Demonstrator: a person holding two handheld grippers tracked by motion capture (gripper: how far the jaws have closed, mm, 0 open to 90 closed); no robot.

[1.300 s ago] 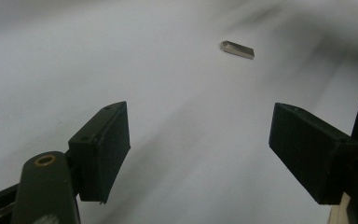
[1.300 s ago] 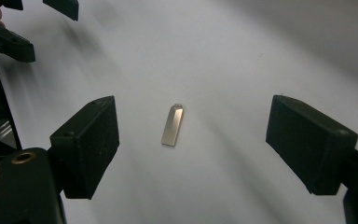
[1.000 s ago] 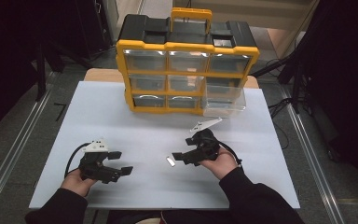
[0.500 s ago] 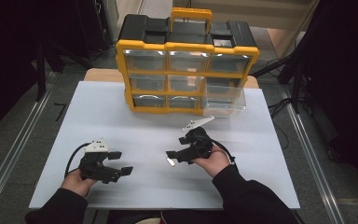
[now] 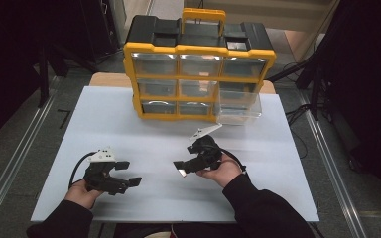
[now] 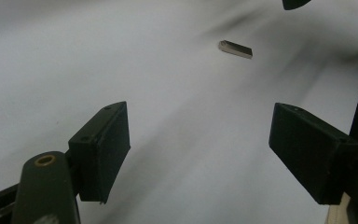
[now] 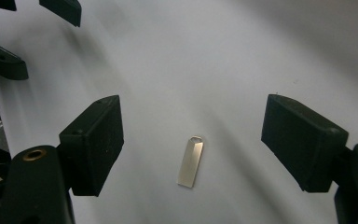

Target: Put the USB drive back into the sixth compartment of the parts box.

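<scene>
Right gripper point(image 7: 193, 144) held with jaws spread wide, flat matte-black pads at lower left and lower right of its own view, nothing clasped. Between them, flat on the white table point(image 7: 242, 56), a small silver metal USB stick point(image 7: 190, 161): slim, rectangular, brushed sheen, tapered end with a loop hole pointing up-frame; clear of both pads. Left gripper point(image 6: 200, 149) likewise spread wide and empty, pads blocky and dull black, a brass-coloured rivet at lower left of its view; same metal stick point(image 6: 235, 49) lying well ahead in upper centre of that frame, apart from the jaws. In the high view: left gripper point(image 5: 124, 173) at lower left of the table point(image 5: 104, 114), right gripper point(image 5: 184, 166) lower centre, a bright glint of the stick point(image 5: 181, 173) just by its tips. Table surface smooth, matte white. At upper centre, a yellow-and-black plastic organizer point(image 5: 198, 74) with clear drawers and a yellow handle; one clear drawer point(image 5: 238, 106) pulled out at its lower right corner.
</scene>
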